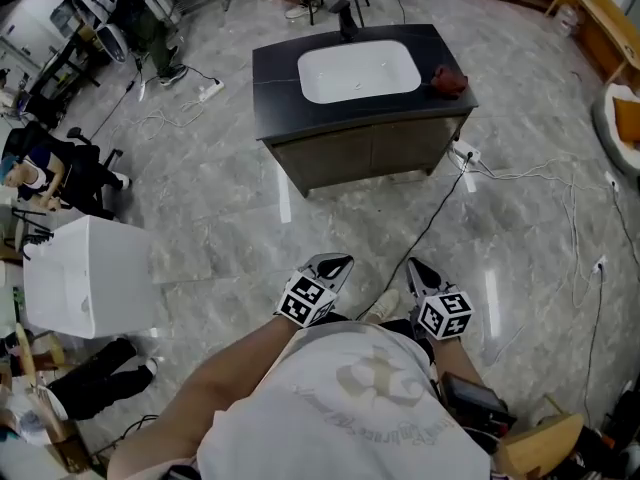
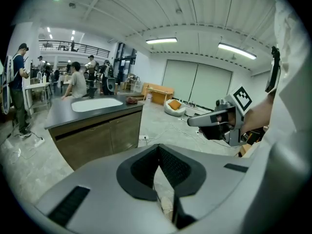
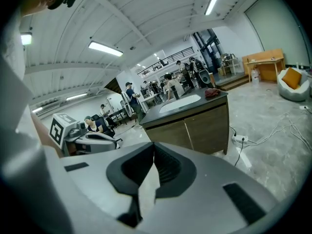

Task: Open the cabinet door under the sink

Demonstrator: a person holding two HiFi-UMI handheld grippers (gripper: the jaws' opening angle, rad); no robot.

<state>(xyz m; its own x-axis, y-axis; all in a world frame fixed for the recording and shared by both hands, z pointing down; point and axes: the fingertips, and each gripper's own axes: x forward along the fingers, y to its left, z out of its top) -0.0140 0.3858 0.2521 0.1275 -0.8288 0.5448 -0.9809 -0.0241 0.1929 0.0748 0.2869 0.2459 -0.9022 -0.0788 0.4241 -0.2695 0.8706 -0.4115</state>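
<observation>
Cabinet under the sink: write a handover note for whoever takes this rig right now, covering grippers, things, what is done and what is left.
Left gripper: jaws shut, empty.
Right gripper: jaws shut, empty.
Both are held in front of the person, pointing toward the cabinet and well short of it.
The cabinet stands across the floor under the sink, both doors closed.
Done: nothing on the doors yet.
Left: walk up, mind the cable on the floor, catch a door and pull it open.
</observation>
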